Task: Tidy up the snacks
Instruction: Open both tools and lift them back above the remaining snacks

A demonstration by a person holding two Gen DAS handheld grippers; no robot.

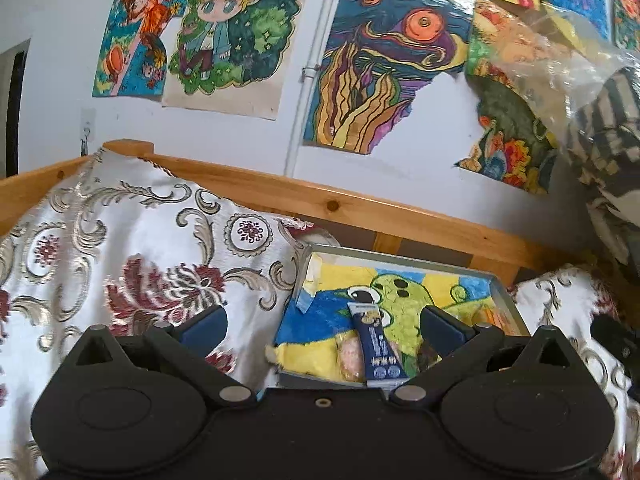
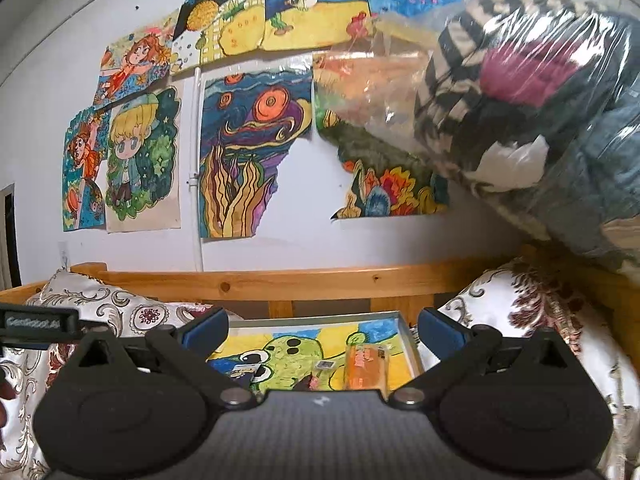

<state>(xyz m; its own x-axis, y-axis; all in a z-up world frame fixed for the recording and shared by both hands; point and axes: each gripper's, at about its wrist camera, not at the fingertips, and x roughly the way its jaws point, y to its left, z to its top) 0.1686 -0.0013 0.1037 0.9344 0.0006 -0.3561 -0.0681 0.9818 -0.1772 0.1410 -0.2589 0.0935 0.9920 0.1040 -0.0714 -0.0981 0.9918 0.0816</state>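
Here, the snacks lie in a shallow grey metal tray [image 1: 505, 294] lined with a crayon drawing of a green big-eyed creature on yellow and blue. In the left wrist view, a dark blue snack packet with white print [image 1: 378, 344] lies lengthwise on the tray's near part, between the two fingers of the left gripper [image 1: 324, 326] and slightly ahead of them; a pale pink wrapped snack [image 1: 351, 358] lies just beside it, on its left. The left gripper's blue-padded fingers stand wide apart, released, holding nothing.

In the right wrist view, an orange translucent snack packet [image 2: 366, 366] rests ahead of the right gripper [image 2: 323, 328], towards its right finger and near the tray's right wall [image 2: 409, 344]. A small dark square wrapper [image 2: 325, 365] lies just left of it, and part of the blue packet [image 2: 240, 372] shows close to the left finger. The right gripper is likewise spread open and empty, its fingers framing the tray.

The tray sits between two white satin cushions with silver scrolls and maroon flowers [image 1: 132, 248], one at each side. Behind it runs a honey-coloured wooden rail [image 2: 304, 284]. Beyond the rail a pale wall carries many bright children's drawings [image 2: 250, 152]. To the upper right of both grippers hangs a clear plastic bag stuffed with striped and dark fabric [image 2: 532, 104].
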